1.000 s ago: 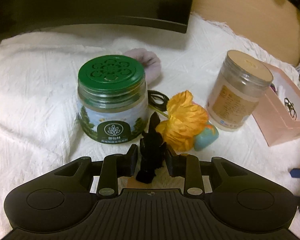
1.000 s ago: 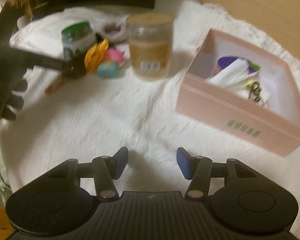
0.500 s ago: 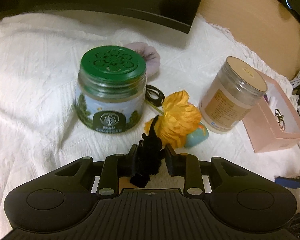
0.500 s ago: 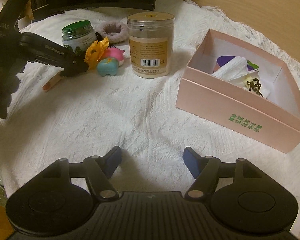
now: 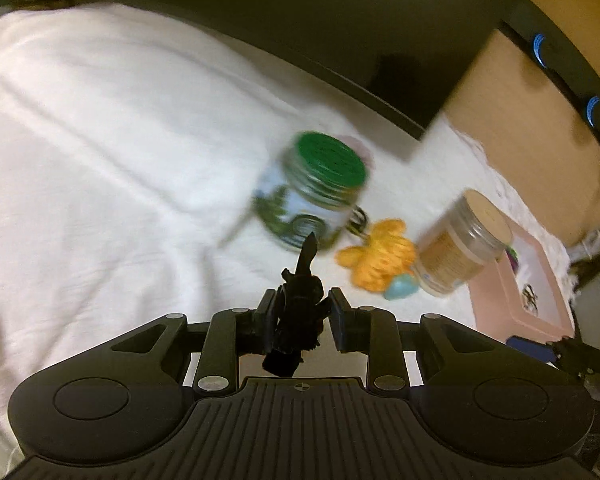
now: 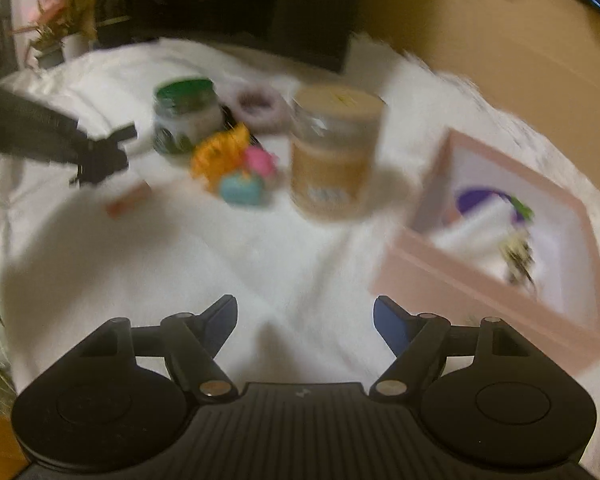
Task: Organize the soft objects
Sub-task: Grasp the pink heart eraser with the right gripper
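1. Carrying the black tie (image 5: 300, 312), pinched in your left gripper (image 5: 302, 316) short of the box (image 5: 516, 312), keep it squeezed until it hangs over the opening.
2. Your right gripper (image 6: 304, 320) hangs spread and empty beside the box; its view alone shows the box's contents and a pink toy (image 6: 260, 162).

My left gripper (image 5: 302, 312) points down at a slant with its fingers (image 5: 269, 312) drawn close, pinching a small black soft object (image 5: 298, 320) between the pads; a thin end of it pokes up past the tips. In the right wrist view my left gripper (image 6: 100, 160) shows as a dark blurred arm reaching in from the left; my right gripper (image 6: 304, 320) also tilts downward, its blue-padded fingers (image 6: 388, 322) spread wide, nothing between them.
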`<state>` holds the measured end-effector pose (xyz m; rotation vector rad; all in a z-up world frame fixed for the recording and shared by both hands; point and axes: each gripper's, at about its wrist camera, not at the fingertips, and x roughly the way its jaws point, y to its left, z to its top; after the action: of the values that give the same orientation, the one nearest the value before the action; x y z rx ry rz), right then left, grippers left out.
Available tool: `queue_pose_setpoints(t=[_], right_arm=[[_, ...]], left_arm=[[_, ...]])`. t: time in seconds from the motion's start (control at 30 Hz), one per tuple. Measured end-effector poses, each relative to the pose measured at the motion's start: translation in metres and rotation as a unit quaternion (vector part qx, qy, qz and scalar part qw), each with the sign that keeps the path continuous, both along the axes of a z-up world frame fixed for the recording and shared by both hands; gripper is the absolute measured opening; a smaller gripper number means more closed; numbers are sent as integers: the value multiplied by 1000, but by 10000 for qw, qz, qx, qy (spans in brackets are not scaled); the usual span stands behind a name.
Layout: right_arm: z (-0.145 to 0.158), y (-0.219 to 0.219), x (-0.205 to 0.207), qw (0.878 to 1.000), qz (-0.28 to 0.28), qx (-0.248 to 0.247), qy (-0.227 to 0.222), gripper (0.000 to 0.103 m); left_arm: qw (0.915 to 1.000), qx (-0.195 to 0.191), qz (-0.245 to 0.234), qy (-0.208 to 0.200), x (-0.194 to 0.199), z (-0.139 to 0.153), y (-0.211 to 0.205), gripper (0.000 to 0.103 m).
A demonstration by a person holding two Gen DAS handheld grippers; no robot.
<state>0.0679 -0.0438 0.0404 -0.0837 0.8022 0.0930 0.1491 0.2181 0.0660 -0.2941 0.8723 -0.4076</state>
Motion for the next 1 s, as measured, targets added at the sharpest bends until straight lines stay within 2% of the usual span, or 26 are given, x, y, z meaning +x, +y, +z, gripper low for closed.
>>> queue_pose_setpoints(t=[0.2,0.3,0.37,0.5,0.57,0.63,0.8,1.0], right_arm=[[2,50,39,9974,629,347,48,77],[-2,78,53,9938,1001,466,129,73],[-5,96,64,9932,1057,475,132,69],[-14,123,82,9934,1068,417,51,68],[-20,134,89,9936,1090,281,61,60],[-28,140,94,9936,1095,188,215,53],[-24,145,83,9911,1324,-157,60,49],[8,123,75,9925,1210,83,-129,49]], left_arm=[[9976,-75,677,130,-13,-5,50,30],[9962,-127,818,258,-19,-13,64,30],[9956,-162,868,306,-25,-17,71,30],[9948,-239,909,380,-33,-22,81,30],[9949,-250,895,393,-36,-23,82,30],[9950,-256,889,378,-37,-23,84,30],[9950,-309,867,381,-33,-23,85,30],[9975,-318,608,175,-16,-7,65,30]])
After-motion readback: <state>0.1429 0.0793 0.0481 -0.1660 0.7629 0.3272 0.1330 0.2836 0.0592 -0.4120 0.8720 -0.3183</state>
